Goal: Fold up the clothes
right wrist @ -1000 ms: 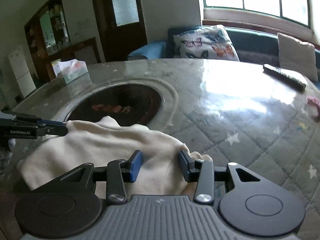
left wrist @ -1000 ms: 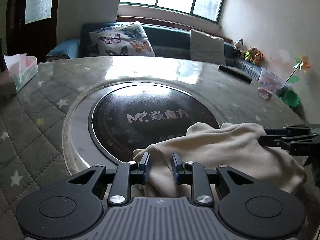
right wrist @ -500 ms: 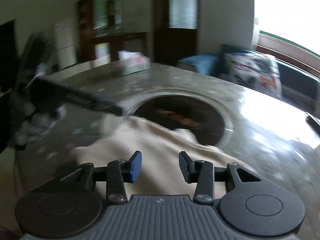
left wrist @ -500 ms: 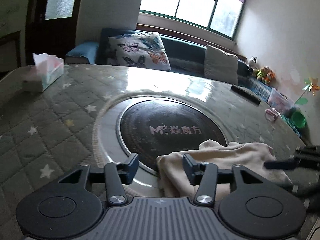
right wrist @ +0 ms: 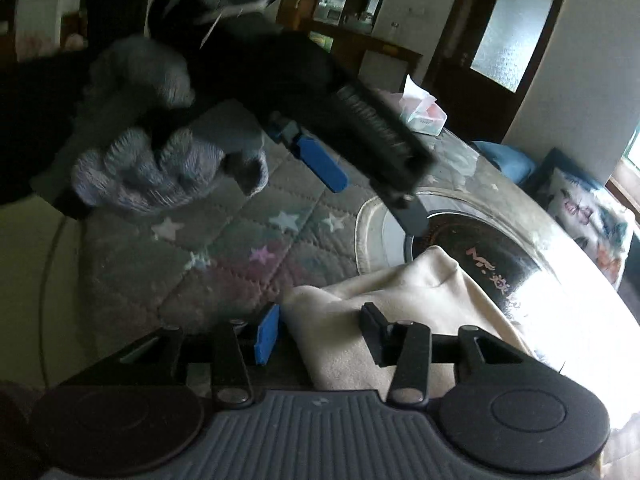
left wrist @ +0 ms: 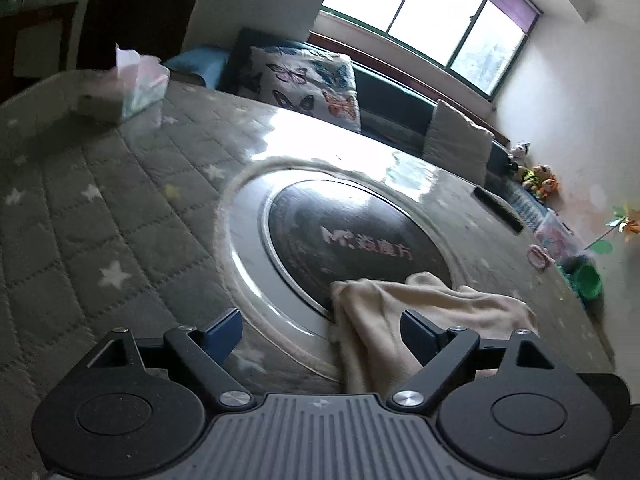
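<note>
One cream garment lies bunched on the table, overlapping the near rim of the dark round hotplate, its long axis running along that rim. My left gripper is opening wide, clear of the cloth, presumably released after a fold. My right gripper opens slightly, part-spread astride the cloth's corner, pads not pressing.

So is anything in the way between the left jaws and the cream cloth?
Nothing visible is. The left gripper has its jaws opening, and the cream cloth lies right in front of them on the table, partly between them.
</note>
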`<state>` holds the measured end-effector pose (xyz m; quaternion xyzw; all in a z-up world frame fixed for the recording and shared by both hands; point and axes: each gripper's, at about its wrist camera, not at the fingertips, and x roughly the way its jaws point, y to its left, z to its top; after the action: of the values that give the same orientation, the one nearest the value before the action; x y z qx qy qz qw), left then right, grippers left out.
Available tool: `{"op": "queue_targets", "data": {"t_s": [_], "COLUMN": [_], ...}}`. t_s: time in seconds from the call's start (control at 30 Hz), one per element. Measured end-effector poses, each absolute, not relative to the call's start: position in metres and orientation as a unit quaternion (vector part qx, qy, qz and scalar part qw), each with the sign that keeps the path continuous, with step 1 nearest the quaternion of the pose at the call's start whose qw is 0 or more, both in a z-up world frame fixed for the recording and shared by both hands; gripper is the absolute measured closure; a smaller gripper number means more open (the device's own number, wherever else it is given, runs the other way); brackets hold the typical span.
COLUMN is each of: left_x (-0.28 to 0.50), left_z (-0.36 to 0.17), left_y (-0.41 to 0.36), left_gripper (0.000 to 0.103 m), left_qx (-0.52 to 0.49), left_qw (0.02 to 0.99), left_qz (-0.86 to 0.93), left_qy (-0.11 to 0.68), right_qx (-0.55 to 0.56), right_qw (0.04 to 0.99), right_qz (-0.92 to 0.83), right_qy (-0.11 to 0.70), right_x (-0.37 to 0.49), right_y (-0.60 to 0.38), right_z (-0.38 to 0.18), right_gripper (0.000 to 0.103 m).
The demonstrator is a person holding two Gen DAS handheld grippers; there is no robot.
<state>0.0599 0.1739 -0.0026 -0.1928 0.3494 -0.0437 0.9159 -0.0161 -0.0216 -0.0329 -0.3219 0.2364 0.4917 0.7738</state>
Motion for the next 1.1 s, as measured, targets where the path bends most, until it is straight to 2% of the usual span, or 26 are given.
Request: {"op": "queue_targets", "data": {"t_s": [0.1, 0.13, 0.17, 0.43, 0.7, 0.8, 0.97, 1.03, 1.07, 1.1], "left_x": [0.064, 0.066, 0.068, 0.083, 0.088, 0.088, 0.086, 0.084, 0.084, 0.083], "left_z": [-0.007, -0.009, -0.011, -0.014, -0.021, -0.025, -0.031, -0.031, -0.031, -0.031], "left_y": [0.168, 0.167, 0.165, 0.156, 0.155, 0.16, 0.164, 0.167, 0.168, 0.168], "left_gripper": [0.015, 0.016, 0.016, 0.022, 0.033, 0.043, 0.07, 0.074, 0.08, 0.083], "left_qx": [-0.21, -0.219, -0.229, -0.294, -0.343, -0.368, -0.394, -0.398, -0.399, -0.398], "left_qw": [0.907, 0.903, 0.899, 0.871, 0.847, 0.836, 0.825, 0.827, 0.828, 0.829], "left_qz": [-0.052, -0.055, -0.059, -0.066, -0.056, -0.055, -0.05, -0.042, -0.04, -0.042], "left_qy": [0.36, 0.365, 0.368, 0.388, 0.401, 0.403, 0.402, 0.396, 0.393, 0.391], "right_qx": [-0.322, -0.317, -0.308, -0.196, -0.157, -0.15, -0.147, -0.147, -0.147, -0.148], "right_qw": [0.782, 0.787, 0.791, 0.817, 0.823, 0.823, 0.824, 0.823, 0.822, 0.822], "right_qz": [0.479, 0.474, 0.47, 0.475, 0.481, 0.483, 0.483, 0.484, 0.484, 0.484], "right_qy": [0.235, 0.237, 0.241, 0.262, 0.258, 0.257, 0.258, 0.26, 0.261, 0.261], "right_x": [-0.019, -0.018, -0.017, 0.002, 0.007, 0.007, 0.009, 0.01, 0.009, 0.009], "right_y": [-0.022, -0.024, -0.026, -0.059, -0.085, -0.089, -0.085, -0.085, -0.084, -0.084], "right_z": [-0.033, -0.032, -0.03, -0.001, 0.012, 0.011, 0.011, 0.009, 0.008, 0.007], "right_gripper": [0.073, 0.084, 0.09, 0.094, 0.094, 0.094, 0.094, 0.094, 0.094, 0.094]}}
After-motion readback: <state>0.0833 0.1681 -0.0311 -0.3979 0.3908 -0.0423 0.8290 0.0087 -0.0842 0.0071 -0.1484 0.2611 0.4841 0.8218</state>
